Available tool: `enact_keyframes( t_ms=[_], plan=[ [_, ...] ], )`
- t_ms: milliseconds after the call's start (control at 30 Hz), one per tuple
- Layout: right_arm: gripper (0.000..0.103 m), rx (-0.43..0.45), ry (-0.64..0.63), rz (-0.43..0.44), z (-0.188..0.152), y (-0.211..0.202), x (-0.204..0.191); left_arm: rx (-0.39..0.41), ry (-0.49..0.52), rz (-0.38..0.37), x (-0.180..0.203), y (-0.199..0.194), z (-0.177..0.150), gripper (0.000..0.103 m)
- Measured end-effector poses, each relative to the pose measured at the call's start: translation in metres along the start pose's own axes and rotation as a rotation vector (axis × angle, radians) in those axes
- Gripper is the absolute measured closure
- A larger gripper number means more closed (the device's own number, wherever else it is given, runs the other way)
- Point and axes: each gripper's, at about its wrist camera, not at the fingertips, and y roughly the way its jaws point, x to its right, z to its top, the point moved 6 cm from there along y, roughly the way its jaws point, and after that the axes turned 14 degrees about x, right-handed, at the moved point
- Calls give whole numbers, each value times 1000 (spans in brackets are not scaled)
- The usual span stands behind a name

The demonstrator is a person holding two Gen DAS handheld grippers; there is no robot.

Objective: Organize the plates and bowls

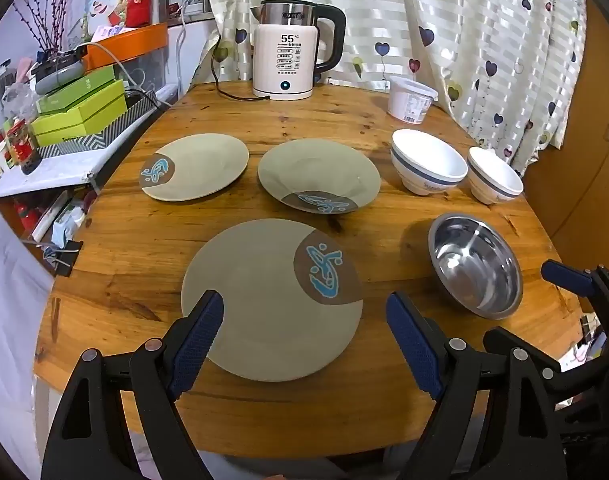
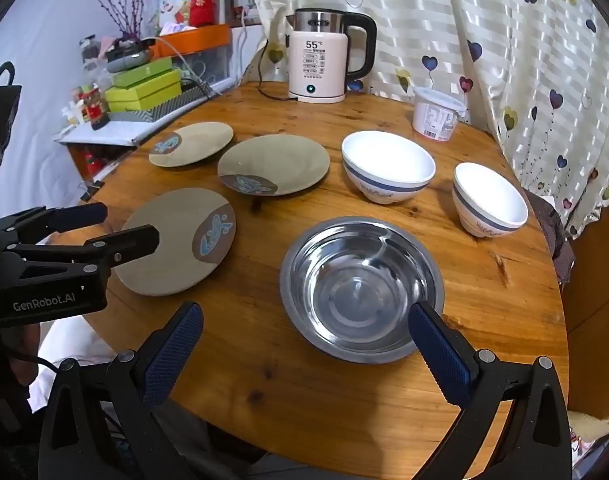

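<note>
Currently the left gripper [image 1: 304,320] hangs jaws wide and empty over the near plate [image 1: 264,300]; the right gripper [image 2: 304,332], equally spread, frames the steel bowl [image 2: 360,288]. Plates look stiff, glazed, breakable: pinch a rim. Bowl seems light, slick.
</note>
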Motion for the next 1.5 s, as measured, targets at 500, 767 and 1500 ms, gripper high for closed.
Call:
enact_keyframes(
  t_ms=[500,767,1500],
  plan=[
    [0,7,-1,2,2,-3,-3,-1,-8,-18,3,-6,-2,19],
    [0,9,-1,0,0,-2,-3,5,-11,-10,-7,-8,-3,19],
    [0,31,2,24,7,-4,-8,1,-25,3,-14,-10,-4,19]
  ],
)
